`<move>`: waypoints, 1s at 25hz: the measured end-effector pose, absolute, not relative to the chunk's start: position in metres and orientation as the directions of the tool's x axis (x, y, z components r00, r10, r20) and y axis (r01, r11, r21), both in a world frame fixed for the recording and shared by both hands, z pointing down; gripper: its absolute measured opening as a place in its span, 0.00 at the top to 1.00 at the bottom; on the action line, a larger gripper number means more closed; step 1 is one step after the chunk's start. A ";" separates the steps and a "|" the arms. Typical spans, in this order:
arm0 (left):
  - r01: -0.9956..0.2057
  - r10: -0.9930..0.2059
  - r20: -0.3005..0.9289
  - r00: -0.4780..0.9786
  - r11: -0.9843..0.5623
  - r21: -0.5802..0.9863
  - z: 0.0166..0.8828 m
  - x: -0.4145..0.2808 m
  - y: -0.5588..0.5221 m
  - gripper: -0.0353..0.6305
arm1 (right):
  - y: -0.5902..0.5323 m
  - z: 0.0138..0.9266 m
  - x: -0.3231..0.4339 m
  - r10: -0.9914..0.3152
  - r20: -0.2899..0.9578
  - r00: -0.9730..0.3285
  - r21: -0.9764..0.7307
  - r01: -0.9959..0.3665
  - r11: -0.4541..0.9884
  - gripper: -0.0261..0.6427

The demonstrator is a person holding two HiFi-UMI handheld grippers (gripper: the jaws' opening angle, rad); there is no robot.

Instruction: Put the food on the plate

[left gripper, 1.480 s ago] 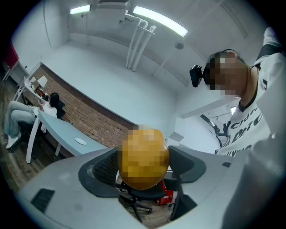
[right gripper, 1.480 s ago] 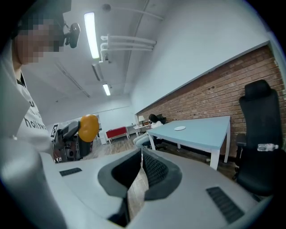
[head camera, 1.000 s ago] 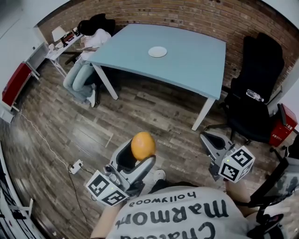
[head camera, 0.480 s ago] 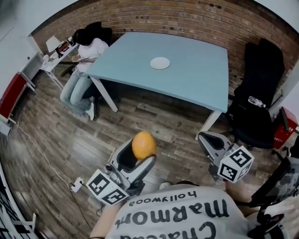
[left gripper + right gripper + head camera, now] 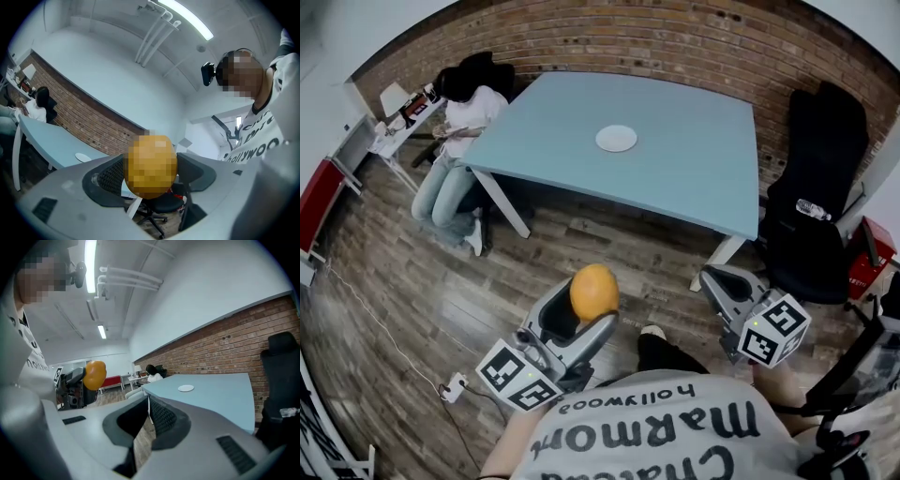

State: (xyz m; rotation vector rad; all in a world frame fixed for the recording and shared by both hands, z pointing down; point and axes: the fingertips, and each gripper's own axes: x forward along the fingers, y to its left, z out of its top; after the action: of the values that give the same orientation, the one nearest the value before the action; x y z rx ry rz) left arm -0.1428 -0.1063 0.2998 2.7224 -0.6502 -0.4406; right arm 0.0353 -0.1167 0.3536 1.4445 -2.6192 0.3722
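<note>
One orange (image 5: 593, 292). One white plate (image 5: 616, 139) on the one blue desk (image 5: 694, 169). Two grippers: left gripper (image 5: 585, 315), right gripper (image 5: 719, 279). One black chair (image 5: 827, 131) right of the desk, with one bottle (image 5: 814, 210) on it. One seated person (image 5: 455, 155) at the desk's left corner.

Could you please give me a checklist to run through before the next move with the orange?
1. Grip on the orange: ok. The left hand-held gripper has its jaws shut on it.
2. Plate free: ok. It lies bare on the table.
3. Orange above the plate: not ok. It hangs over the floor, short of the table's near edge.
4. Right hand-held gripper out of the way: ok. It is empty and off to the right.
5. Way to the table: ok, it seems. The seated person and the chair are off to the sides.
</note>
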 end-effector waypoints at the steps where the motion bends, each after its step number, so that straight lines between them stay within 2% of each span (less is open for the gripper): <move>1: -0.387 -0.480 -0.220 0.849 -0.849 0.359 0.300 -0.142 -0.112 0.47 | -0.122 0.355 0.036 -0.813 0.231 -0.534 -0.155 -0.846 0.511 0.94; 8: -0.441 -0.527 -0.170 0.832 -0.816 0.374 0.310 -0.138 -0.165 0.47 | -0.175 0.361 0.043 -0.806 0.229 -0.545 -0.197 -0.837 0.511 0.94; 14: -0.407 -0.506 -0.192 0.841 -0.825 0.393 0.308 -0.123 -0.209 0.47 | -0.227 0.363 0.055 -0.794 0.227 -0.564 -0.204 -0.824 0.528 0.94; 25: -0.458 -0.548 -0.153 0.823 -0.798 0.393 0.314 -0.095 -0.296 0.47 | -0.324 0.373 0.085 -0.766 0.248 -0.594 -0.225 -0.804 0.551 0.94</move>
State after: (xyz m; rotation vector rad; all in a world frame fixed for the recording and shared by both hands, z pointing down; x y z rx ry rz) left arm -0.0949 -0.2962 0.3140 2.6651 -0.7597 -0.3703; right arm 0.0853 -0.3243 0.3732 1.3518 -2.6588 0.4808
